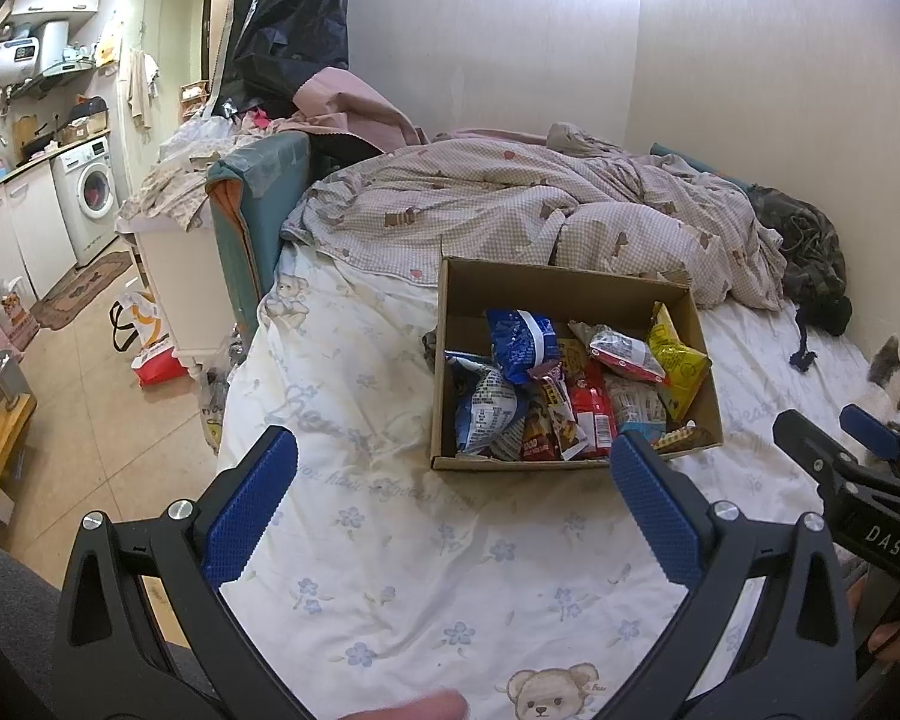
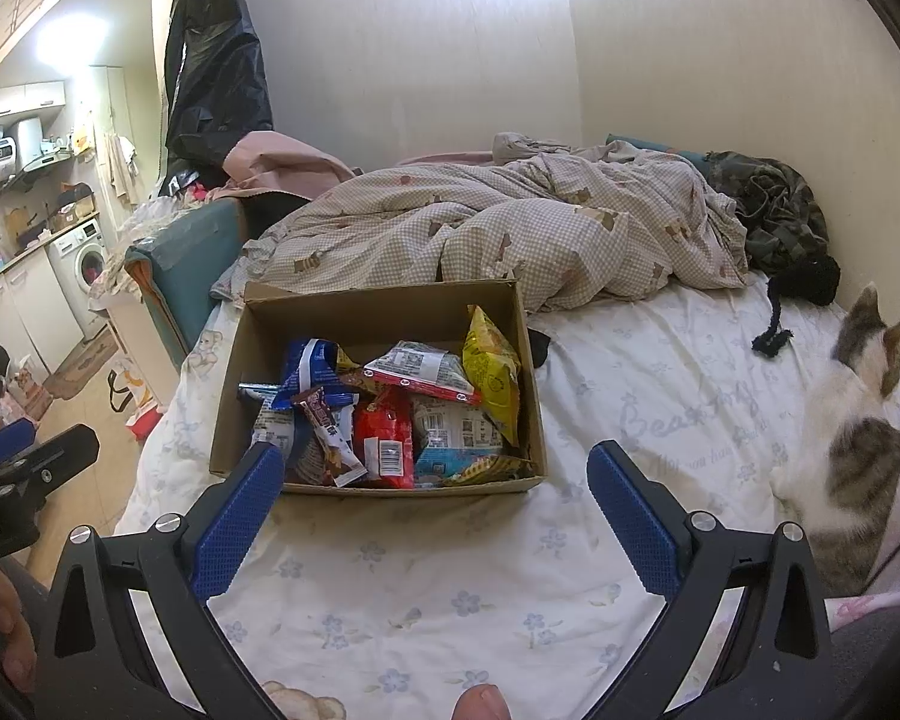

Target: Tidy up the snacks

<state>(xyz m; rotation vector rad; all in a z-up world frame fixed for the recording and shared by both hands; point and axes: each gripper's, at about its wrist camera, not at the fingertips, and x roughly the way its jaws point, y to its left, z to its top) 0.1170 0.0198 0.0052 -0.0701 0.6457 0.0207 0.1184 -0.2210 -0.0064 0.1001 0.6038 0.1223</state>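
An open cardboard box [image 1: 561, 285] sits on the bed and holds several snack packets: a blue bag [image 1: 519, 342], a yellow bag [image 1: 678, 363], a red packet [image 1: 591, 411]. It also shows in the right wrist view [image 2: 378, 306], with the yellow bag [image 2: 492, 372] and red packet [image 2: 384, 435]. My left gripper [image 1: 456, 450] is open and empty, just in front of the box's near wall. My right gripper [image 2: 435, 468] is open and empty, also in front of the box. The right gripper shows at the right edge of the left wrist view [image 1: 858, 450].
A white floral bed sheet [image 1: 390, 540] covers the bed. A rumpled checked duvet [image 1: 510, 204] lies behind the box. A cat [image 2: 852, 438] sits on the bed at the right. A dark garment [image 2: 774, 216] lies by the wall. The bed's left edge drops to a tiled floor [image 1: 90, 396].
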